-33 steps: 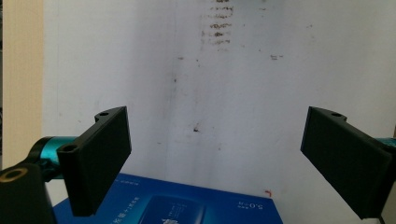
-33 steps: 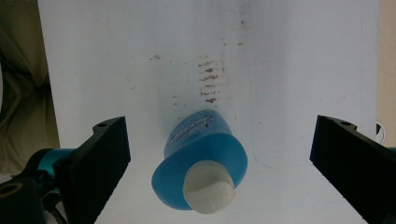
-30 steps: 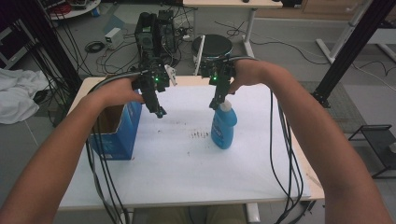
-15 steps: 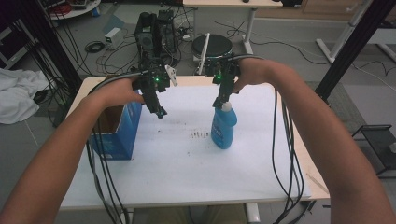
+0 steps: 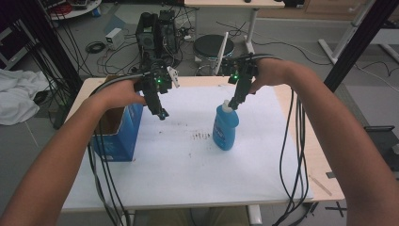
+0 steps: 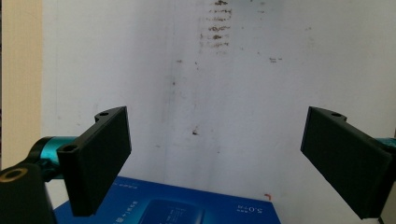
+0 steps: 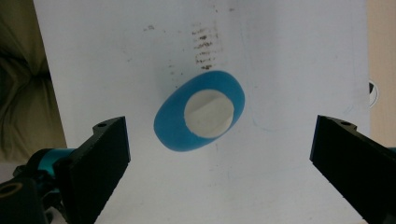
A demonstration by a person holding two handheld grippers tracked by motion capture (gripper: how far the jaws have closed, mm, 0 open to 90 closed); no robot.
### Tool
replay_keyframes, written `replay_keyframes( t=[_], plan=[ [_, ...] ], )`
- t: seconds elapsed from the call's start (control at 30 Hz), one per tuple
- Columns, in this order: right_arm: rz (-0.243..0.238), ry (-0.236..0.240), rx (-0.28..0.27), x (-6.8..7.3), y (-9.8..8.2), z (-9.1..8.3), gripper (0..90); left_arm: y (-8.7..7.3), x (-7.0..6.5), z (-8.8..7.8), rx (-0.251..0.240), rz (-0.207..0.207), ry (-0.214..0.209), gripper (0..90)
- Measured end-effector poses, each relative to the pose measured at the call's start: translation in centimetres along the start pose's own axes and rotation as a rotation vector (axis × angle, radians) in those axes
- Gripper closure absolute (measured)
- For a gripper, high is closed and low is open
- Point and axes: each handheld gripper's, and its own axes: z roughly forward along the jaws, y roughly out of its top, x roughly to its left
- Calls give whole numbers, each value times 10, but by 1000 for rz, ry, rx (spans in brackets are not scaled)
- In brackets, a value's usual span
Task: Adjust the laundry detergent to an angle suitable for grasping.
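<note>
**Two Grippers Held Open Above Bottle and Box**

A white-covered surface (image 5: 188,165) is seen from above, with two handheld grippers raised over it. The left gripper (image 5: 160,112) is held just off the surface at the right-hand side of an open blue cardboard box (image 5: 117,136), which stands toward nine o'clock on the surface. Its jaws are spread wide apart with nothing between them, as is shown in the left gripper view, where the box's printed blue face (image 6: 187,207) is seen at six o'clock below the jaws. The right gripper (image 5: 234,101) is poised directly over a blue bottle (image 5: 225,127) that stands upright near the centre of the surface. In the right gripper view the bottle (image 7: 201,112) is looked down upon, its white cap (image 7: 208,113) lying between the two jaws, which are likewise parted widely and are touching nothing. A patch of dark smudges (image 5: 202,136) is marked on the surface just at nine o'clock of the bottle. Black cables (image 5: 291,141) are trailed from both grippers toward the near edge.
</note>
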Motion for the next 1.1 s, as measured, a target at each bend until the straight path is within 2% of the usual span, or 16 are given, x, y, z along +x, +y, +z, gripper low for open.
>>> replay_keyframes(
  t=[0.23, 0.27, 0.3, 0.4, 0.47, 0.57, 0.6, 0.67, 0.77, 1.0, 1.1],
  plan=[
    [29, -17, 12, -3, -23, -1, 39, 1, 1, 0, 5, 7, 0, 85],
    [48, -21, 14, -2, -29, 0, 39, 2, 0, 1, 3, 0, 5, 85],
    [54, -25, 16, -2, -32, 0, 39, 2, 1, 0, 19, 14, 5, 85],
    [65, -28, 20, -4, -41, 2, 39, 2, 0, 0, 23, 12, 10, 85],
    [66, -21, 11, -4, -43, 4, 39, 2, 0, 0, 17, 9, 3, 85],
    [95, -26, 14, -3, -53, 8, 39, 2, 0, 2, 18, 11, 5, 85],
    [86, -29, 13, -3, -56, 10, 39, 2, 0, 2, 18, 11, 5, 85],
    [119, -34, -1, -2, -60, 13, 39, 2, -1, 4, 17, 10, 4, 85],
    [126, -20, -17, -1, -67, 15, 39, 2, -1, 4, 17, 10, -1, 85],
    [157, -28, 6, -1, -79, 22, 39, 3, -1, 4, 23, 9, -1, 85],
    [192, -43, 12, -1, -83, 25, 39, 2, -2, 5, 13, 6, -1, 85]
  ],
)
